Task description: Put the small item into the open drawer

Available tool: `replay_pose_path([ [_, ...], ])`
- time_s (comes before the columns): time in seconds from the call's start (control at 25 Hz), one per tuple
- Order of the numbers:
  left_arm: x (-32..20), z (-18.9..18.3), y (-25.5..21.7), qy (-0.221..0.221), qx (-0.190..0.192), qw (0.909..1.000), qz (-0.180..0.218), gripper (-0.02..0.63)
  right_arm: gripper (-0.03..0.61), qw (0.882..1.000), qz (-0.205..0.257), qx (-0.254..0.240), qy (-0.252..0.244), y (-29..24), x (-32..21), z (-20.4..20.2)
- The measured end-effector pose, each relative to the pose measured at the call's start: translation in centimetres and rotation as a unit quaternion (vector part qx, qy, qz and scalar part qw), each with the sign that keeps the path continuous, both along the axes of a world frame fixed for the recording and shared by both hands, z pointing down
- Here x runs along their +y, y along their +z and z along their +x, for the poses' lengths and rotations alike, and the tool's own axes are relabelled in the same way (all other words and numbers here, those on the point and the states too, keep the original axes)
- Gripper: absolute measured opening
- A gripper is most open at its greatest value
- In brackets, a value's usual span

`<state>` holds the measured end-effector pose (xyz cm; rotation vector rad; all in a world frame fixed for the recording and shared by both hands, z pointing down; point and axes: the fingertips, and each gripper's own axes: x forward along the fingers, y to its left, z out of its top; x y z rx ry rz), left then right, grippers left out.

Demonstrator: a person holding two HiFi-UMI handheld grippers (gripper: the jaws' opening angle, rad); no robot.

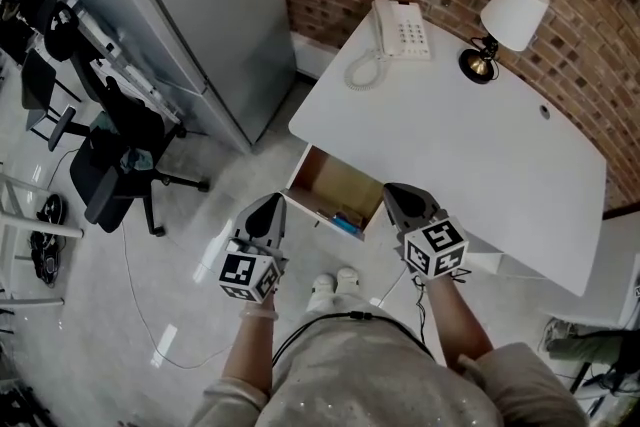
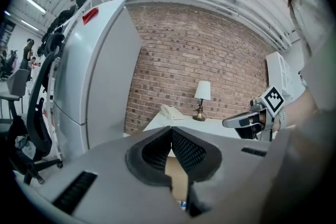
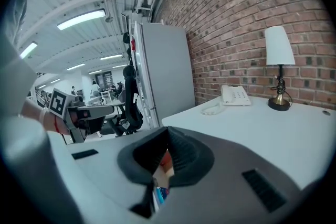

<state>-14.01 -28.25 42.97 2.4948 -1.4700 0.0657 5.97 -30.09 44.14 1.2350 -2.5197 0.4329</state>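
Note:
The open drawer (image 1: 328, 181) sticks out from under the white desk (image 1: 450, 145), its wooden bottom showing. A small blue item (image 1: 347, 220) lies inside it near the front rim. My left gripper (image 1: 272, 203) hovers shut just left of the drawer's front corner, jaws meeting at the tip with nothing between them (image 2: 171, 129). At the drawer's right side, against the desk edge, my right gripper (image 1: 393, 192) is also shut and empty (image 3: 168, 129). Below its jaws a sliver of the blue item (image 3: 159, 194) shows.
A white telephone (image 1: 398, 30) and a table lamp (image 1: 510, 20) stand at the desk's far end by the brick wall. A grey cabinet (image 1: 215, 5) rises left of the desk. An office chair (image 1: 120, 165) stands on the floor further left.

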Motion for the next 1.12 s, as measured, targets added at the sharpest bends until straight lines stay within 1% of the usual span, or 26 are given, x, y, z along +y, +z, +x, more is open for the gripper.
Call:
replay_pose_path([
  [0.68,-1.1,-2.6,-3.8,-0.023,-0.007,0.999,0.038,0.006,0.005,0.998,0.047,-0.029,0.017,-4.6,-0.9,0.7],
  [0.96,-1.1,-3.5,-5.4,-0.038,0.009,0.9979,0.052,0.006,0.005,0.996,0.071,-0.05,0.019,-6.3,-1.2,0.6],
  [1.12,-1.0,-4.0,-6.0,-0.045,0.01,0.9973,0.058,0.006,0.005,0.994,0.088,-0.056,0.013,-7.4,-1.4,0.4],
])
